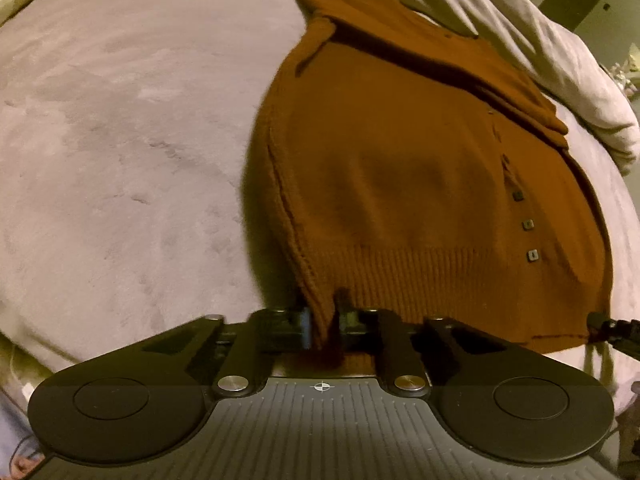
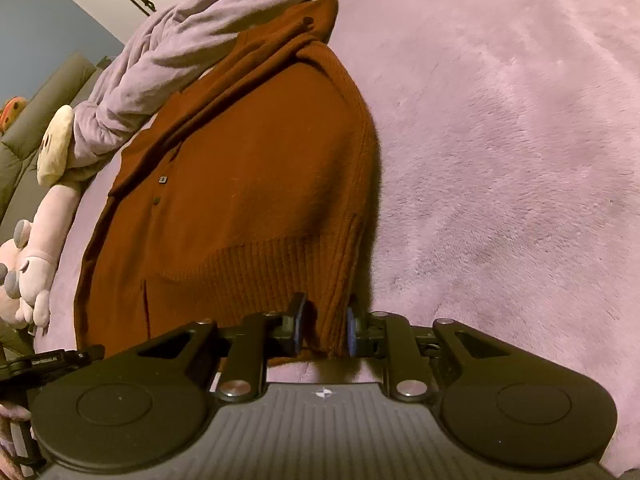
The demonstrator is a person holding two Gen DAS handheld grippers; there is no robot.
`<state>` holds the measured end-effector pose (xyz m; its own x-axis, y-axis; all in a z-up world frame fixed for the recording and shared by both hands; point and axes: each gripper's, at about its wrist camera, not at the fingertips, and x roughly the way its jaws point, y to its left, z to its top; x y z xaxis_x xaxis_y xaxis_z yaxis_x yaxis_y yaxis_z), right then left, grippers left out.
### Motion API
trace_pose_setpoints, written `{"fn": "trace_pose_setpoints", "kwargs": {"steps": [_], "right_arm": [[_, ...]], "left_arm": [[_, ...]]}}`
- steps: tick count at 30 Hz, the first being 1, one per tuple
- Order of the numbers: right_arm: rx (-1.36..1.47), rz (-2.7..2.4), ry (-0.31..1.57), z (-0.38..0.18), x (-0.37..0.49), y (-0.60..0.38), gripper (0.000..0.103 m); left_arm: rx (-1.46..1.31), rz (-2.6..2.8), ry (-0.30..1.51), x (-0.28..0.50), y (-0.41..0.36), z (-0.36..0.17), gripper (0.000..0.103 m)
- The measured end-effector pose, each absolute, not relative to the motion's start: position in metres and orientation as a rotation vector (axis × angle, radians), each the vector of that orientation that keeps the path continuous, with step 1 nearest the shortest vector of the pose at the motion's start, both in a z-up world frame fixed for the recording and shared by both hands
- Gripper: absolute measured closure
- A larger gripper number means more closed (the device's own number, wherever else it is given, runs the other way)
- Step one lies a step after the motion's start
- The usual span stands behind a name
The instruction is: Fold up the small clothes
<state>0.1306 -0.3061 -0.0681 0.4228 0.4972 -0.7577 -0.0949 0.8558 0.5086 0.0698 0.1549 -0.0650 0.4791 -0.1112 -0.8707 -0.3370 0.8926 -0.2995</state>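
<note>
A rust-brown knitted cardigan [image 1: 400, 168] with small square buttons lies on a plush lilac blanket [image 1: 120, 140]. My left gripper [image 1: 322, 320] is shut on the left corner of its ribbed hem. My right gripper [image 2: 323, 330] is shut on the right corner of the ribbed hem; the cardigan [image 2: 248, 168] stretches away from it. Both hem corners are lifted slightly off the blanket. The right gripper's tip shows at the right edge of the left wrist view [image 1: 612, 330], and the left gripper's tip at the left edge of the right wrist view [image 2: 52, 360].
A bunched pale blanket roll [image 1: 540, 52] lies along the cardigan's far side. Plush toys [image 2: 36, 240] sit at the left of the right wrist view, beside a grey sofa [image 2: 44, 112]. Open blanket [image 2: 500, 160] spreads to the right.
</note>
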Motion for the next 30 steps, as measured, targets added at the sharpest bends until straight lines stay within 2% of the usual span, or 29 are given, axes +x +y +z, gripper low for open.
{"fn": "trace_pose_setpoints", "kwargs": {"steps": [2, 3, 7, 13, 20, 25, 30], "right_arm": [[0.414, 0.4, 1.084, -0.067, 0.132, -0.307, 0.091], [0.417, 0.418, 1.099, -0.067, 0.133, -0.308, 0.098], [0.452, 0.477, 1.106, -0.055, 0.139, -0.315, 0.098], [0.551, 0.531, 1.006, -0.02, 0.169, -0.315, 0.098], [0.542, 0.531, 0.868, 0.015, 0.221, -0.292, 0.098], [0.461, 0.469, 0.781, 0.032, 0.275, -0.27, 0.098], [0.353, 0.381, 0.693, 0.032, 0.326, -0.24, 0.098]], "left_arm": [[-0.487, 0.115, 1.084, 0.071, 0.157, -0.062, 0.095], [-0.501, 0.091, 1.085, 0.071, 0.159, -0.059, 0.095], [-0.591, -0.008, 1.03, 0.071, 0.171, -0.034, 0.096], [-0.72, -0.047, 0.871, 0.097, 0.196, 0.009, 0.096], [-0.685, -0.038, 0.745, 0.147, 0.207, 0.046, 0.096], [-0.625, 0.057, 0.691, 0.195, 0.218, 0.049, 0.096], [-0.523, 0.175, 0.701, 0.246, 0.225, 0.028, 0.095]]}}
